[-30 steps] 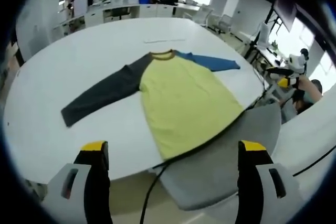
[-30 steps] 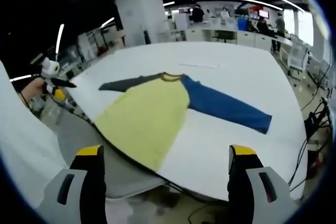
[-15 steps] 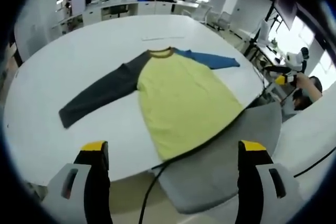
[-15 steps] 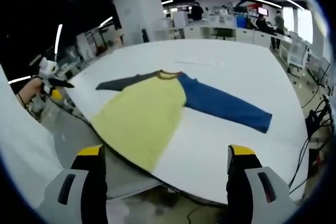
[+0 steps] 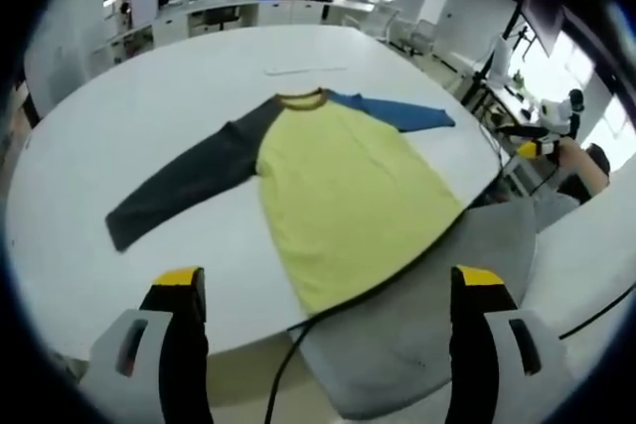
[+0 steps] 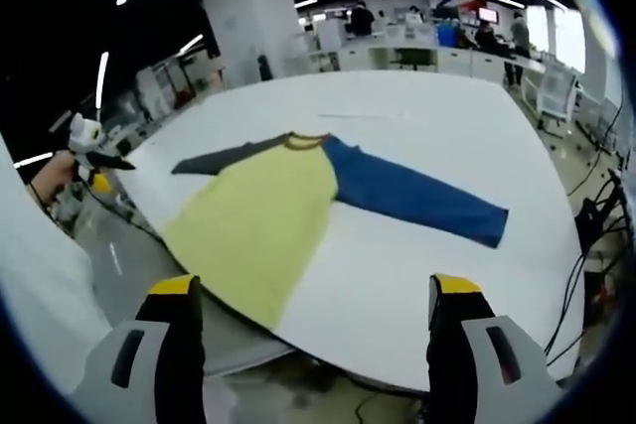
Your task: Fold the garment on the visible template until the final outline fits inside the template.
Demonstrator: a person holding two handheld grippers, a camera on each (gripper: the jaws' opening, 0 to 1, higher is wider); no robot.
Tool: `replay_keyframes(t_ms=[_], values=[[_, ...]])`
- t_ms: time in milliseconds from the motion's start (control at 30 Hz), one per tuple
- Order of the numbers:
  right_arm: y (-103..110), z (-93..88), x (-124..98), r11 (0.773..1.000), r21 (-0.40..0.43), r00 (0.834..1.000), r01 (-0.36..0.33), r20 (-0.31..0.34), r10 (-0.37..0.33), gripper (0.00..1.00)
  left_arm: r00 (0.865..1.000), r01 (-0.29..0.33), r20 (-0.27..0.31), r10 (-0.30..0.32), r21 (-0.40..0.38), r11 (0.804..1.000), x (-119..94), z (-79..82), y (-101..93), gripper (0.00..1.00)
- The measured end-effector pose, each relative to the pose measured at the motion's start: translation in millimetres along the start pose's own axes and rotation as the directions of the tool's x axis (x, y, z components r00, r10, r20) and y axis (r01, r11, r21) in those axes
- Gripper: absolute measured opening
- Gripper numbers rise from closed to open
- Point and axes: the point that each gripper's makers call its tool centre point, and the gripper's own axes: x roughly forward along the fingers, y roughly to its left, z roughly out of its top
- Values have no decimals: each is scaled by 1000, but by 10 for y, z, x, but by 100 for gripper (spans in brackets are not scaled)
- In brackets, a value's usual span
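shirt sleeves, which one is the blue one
The blue sleeve is the one stretched toward the right gripper's side of the table; the other sleeve is dark grey, on the left gripper's side.

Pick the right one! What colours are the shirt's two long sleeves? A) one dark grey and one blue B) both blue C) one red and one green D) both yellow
A: the shirt lies flat on the white table with a yellow body, one dark grey sleeve and one blue sleeve.

Grey chair [image 5: 417, 330] at table edge; black cable [image 5: 283, 369]; people, perhaps desks, behind.
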Motion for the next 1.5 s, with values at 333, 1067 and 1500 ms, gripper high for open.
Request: replay_keyframes(t_ms=[333,1067,1500], values=[[-109,43,113,1000,-1,1000,-2,-17,2,92,1000,9,-20,-9,-6,1000,87,8,4,99],[-364,96,268,1000,25,1000,7,-25,-6,91,998,10,-54,-10,-3,1000,180,84,80,99],[-547,79,382,999,32,999,13,-45,-11,90,997,7,-76,-7,-4,1000,263,115,100,99]])
